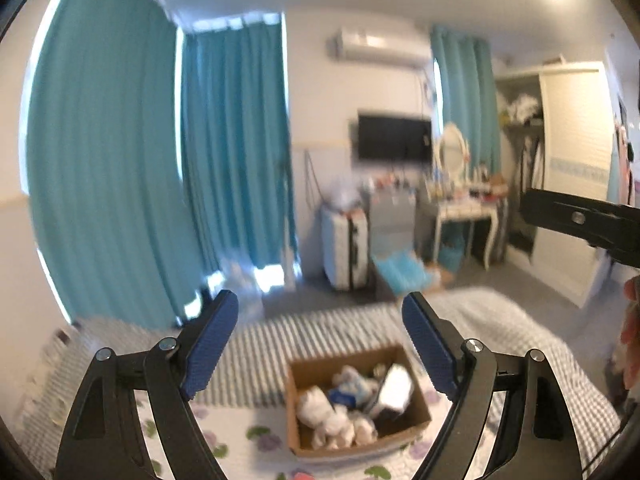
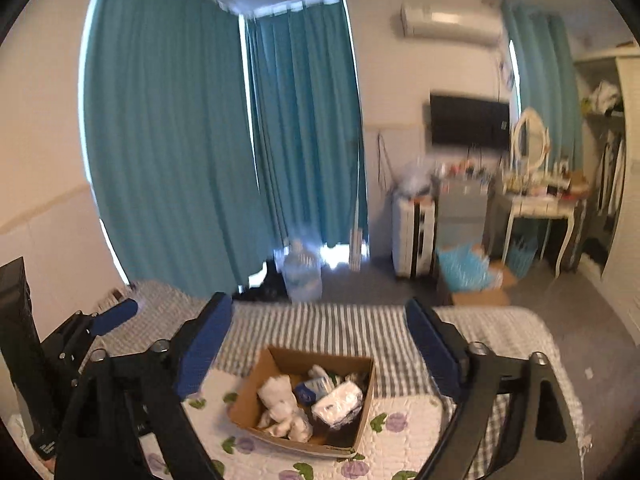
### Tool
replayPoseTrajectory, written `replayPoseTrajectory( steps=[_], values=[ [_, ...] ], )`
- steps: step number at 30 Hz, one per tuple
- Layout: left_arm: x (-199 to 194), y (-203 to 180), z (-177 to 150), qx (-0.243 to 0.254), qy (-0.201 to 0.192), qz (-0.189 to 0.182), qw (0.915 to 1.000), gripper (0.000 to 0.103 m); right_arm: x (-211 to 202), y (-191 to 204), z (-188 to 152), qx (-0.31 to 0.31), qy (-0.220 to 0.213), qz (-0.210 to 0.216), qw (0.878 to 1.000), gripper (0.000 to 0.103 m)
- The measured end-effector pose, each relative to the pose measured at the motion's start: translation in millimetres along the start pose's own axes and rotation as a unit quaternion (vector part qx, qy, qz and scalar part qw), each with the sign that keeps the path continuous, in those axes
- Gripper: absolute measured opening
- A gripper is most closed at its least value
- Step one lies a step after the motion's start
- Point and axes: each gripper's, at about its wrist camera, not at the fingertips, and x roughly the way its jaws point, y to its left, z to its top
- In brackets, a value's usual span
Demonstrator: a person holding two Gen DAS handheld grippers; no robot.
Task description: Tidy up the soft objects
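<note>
An open cardboard box [image 1: 420, 408] sits on the bed and holds soft items: white plush toys [image 1: 320, 404], a blue and white packet [image 1: 352, 390] and a white wrapped pack [image 1: 396, 390]. The right wrist view shows the same box [image 2: 256, 392] with the plush [image 2: 280, 404] and the wrapped pack [image 2: 340, 400]. My left gripper [image 1: 320, 312] is open and empty above the box. My right gripper [image 2: 320, 316] is open and empty above it too. The left gripper also shows at the left of the right wrist view [image 2: 116, 316].
The bed has a floral quilt [image 2: 400, 420] over a striped sheet [image 2: 320, 320]. Beyond it are teal curtains [image 2: 168, 128], a water jug [image 2: 302, 272], a white suitcase [image 2: 412, 236], a dressing table [image 2: 540, 204] and a wardrobe [image 1: 576, 160].
</note>
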Motion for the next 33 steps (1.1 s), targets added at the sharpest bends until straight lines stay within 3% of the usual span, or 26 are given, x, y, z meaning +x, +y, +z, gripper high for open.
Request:
replayPoseTrajectory(
  steps=[1, 6, 10, 14, 19, 23, 26, 33],
  values=[
    [-14.2, 0.2, 3.3, 0.001, -0.019, 0.003, 0.9998, 0.085, -17.8, 3.9, 3.0, -0.004, -0.016, 0.001, 1.0, 0.103],
    [-77.2, 2.9, 0.7, 0.005, -0.099, 0.013, 0.995, 0.086, -86.3, 28.5, -1.0, -0.035, -0.089, -0.001, 0.995, 0.103],
    [-92.9, 10.3, -19.7, -0.009, -0.115, -0.004, 0.9933, 0.086, -113.9, 43.1, -28.2, -0.051, -0.12, 0.007, 0.991, 0.103],
    [-90.7, 15.8, -52.2, 0.001, -0.125, 0.006, 0.9921, 0.086, -119.2, 45.6, -72.4, -0.054, -0.142, 0.003, 0.988, 0.103],
    [-75.9, 18.1, -89.4, -0.001, -0.126, 0.024, 0.9917, 0.086, -86.0, 35.6, -123.8, -0.039, -0.128, -0.011, 0.991, 0.103],
    [-48.8, 22.9, -118.7, -0.007, -0.105, 0.038, 0.9938, 0.086, -37.4, 23.5, -163.4, -0.006, -0.089, 0.001, 0.996, 0.103],
    [-26.4, 22.6, -140.9, -0.005, -0.078, 0.05, 0.9957, 0.086, -2.6, 17.2, -186.9, 0.0, -0.061, -0.005, 0.998, 0.103],
    [2.7, 26.3, -175.1, -0.017, -0.013, 0.032, 0.9992, 0.086, 40.3, 13.5, -218.5, -0.009, -0.013, -0.011, 1.0, 0.103]
  ],
)
